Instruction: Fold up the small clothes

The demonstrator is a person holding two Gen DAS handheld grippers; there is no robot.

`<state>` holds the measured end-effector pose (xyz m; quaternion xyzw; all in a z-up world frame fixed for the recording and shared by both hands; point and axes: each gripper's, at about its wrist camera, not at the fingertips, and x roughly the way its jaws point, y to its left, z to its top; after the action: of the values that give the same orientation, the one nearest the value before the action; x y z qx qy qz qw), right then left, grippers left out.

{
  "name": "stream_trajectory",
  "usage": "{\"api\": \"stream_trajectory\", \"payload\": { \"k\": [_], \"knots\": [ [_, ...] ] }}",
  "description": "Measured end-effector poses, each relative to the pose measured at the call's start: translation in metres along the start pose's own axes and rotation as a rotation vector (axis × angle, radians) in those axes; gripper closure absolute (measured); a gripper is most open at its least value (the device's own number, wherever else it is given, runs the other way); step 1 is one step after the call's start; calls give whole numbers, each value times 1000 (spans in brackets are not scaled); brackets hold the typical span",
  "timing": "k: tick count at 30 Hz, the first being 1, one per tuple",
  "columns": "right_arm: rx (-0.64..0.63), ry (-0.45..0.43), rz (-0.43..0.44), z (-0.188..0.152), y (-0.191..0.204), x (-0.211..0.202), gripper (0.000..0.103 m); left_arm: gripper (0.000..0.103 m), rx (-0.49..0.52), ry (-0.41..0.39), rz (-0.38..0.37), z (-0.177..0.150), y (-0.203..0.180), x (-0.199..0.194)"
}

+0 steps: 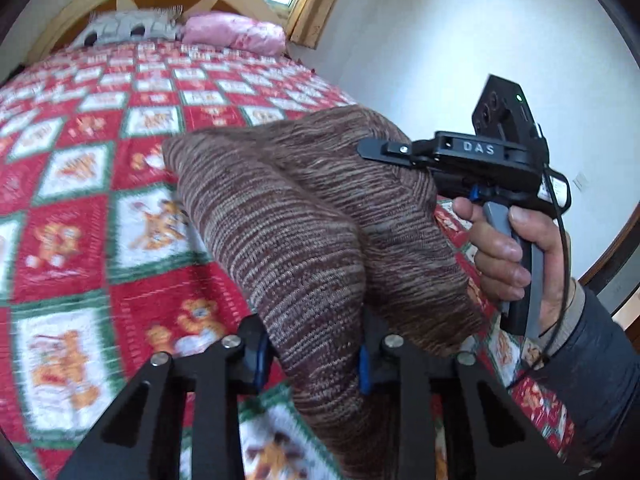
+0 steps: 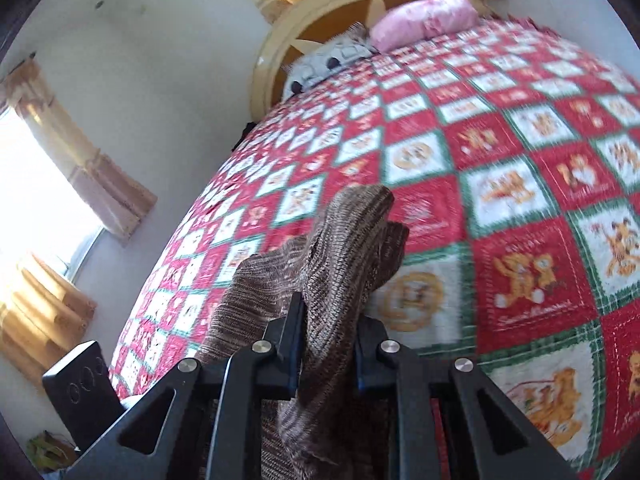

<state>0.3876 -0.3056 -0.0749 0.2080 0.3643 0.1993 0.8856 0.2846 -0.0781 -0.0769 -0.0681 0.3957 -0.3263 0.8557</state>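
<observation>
Brown knit garment (image 1: 304,216) lifted above the quilted bed (image 1: 80,184), pinched by both left gripper (image 1: 312,356) and right gripper (image 2: 326,356). Step, probably: raising one edge; next, carry it across evenly.

The left gripper (image 1: 312,356) is sitting at the bottom centre of its view, its jaws pinching knit cloth. The right gripper (image 2: 326,354) is likewise clamping cloth at bottom centre. A hand (image 1: 516,256) is gripping the right gripper's handle at right.
</observation>
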Motion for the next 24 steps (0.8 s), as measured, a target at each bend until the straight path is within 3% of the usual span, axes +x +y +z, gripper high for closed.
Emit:
{"api": "stream_trajectory", "payload": {
  "k": [10,24],
  "knots": [
    [-68,37,126,-11,80,28,84,70,-8,-82,124,-33,32,-89],
    [-133,181,311,-50,209,128,84,70,-79,-173,318,-82,89,-194]
  ]
}}
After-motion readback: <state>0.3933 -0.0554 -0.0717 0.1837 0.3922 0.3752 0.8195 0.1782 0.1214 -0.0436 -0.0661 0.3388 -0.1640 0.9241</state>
